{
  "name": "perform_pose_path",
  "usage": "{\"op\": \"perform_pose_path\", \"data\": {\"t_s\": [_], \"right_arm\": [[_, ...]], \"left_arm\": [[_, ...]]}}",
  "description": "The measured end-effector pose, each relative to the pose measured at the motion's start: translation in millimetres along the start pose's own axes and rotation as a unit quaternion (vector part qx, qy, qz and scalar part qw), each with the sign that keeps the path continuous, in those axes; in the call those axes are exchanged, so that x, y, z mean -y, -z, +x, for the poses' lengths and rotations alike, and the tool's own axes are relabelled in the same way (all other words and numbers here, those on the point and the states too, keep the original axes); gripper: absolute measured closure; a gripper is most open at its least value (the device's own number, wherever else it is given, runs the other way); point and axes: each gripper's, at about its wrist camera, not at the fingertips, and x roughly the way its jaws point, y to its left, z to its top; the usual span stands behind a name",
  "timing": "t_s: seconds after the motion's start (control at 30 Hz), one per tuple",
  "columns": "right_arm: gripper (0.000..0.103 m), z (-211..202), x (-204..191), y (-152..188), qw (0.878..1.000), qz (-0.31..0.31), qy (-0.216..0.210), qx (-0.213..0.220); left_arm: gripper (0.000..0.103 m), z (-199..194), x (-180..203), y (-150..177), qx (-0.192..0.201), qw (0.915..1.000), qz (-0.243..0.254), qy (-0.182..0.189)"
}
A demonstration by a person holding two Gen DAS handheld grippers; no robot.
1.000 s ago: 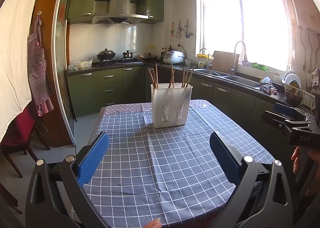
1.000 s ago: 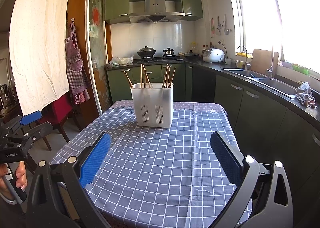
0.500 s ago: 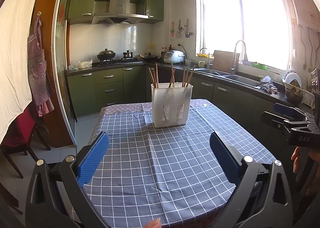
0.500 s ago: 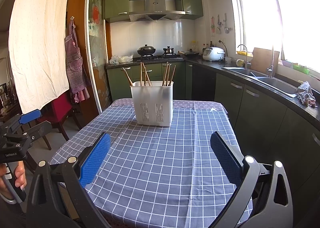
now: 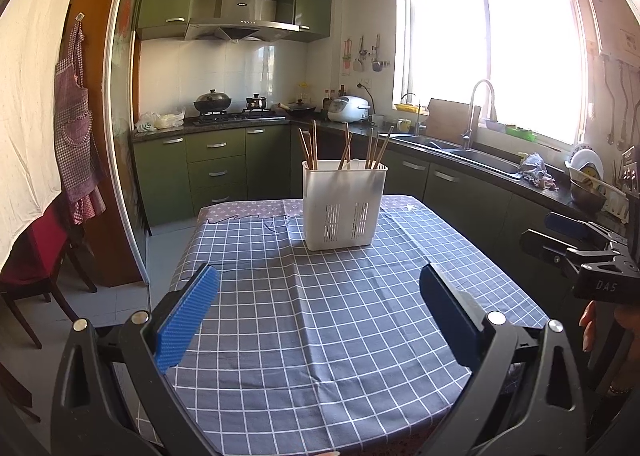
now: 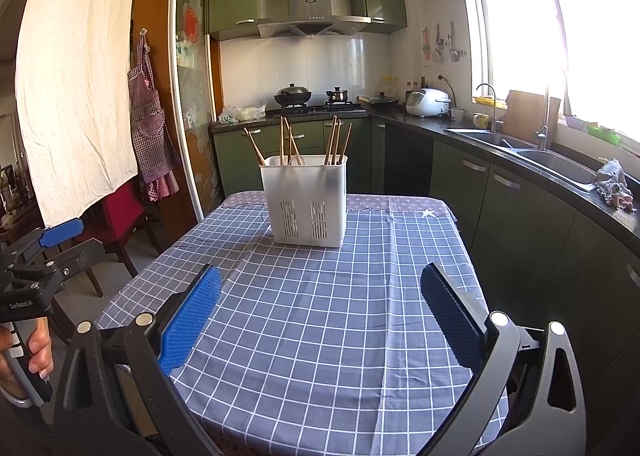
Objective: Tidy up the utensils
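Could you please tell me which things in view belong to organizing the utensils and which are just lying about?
Belong to the job:
white utensil holder
wooden chopsticks standing in it
left gripper and right gripper, both open

Just lying about:
checked tablecloth
rice cooker
wok
apron

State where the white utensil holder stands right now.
The white utensil holder stands upright on the checked tablecloth near the table's far end, centred in both wrist views, chopsticks inside.
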Motion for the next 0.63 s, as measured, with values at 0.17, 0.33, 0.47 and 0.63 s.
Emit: {"op": "perform_pose_path", "data": {"t_s": [0.17, 0.33, 0.47, 0.63], "right_arm": [[0.005, 3, 1, 1, 1.000, 0.000, -0.001, -0.005], [0.005, 6, 1, 1, 1.000, 0.001, -0.002, -0.009], [0.005, 13, 2, 2, 1.000, 0.003, -0.001, -0.018], [0.005, 35, 10, 5, 0.999, 0.008, 0.002, -0.042]], "left_arm": [[0.007, 2, -3, 0, 0.006, 0.9999, -0.004, -0.009], [0.008, 7, -4, 1, -0.003, 0.9998, -0.001, -0.018], [0.007, 19, -4, 3, -0.023, 0.9995, 0.002, -0.021], [0.007, 57, -12, 4, -0.061, 0.9979, 0.005, -0.021]]}}
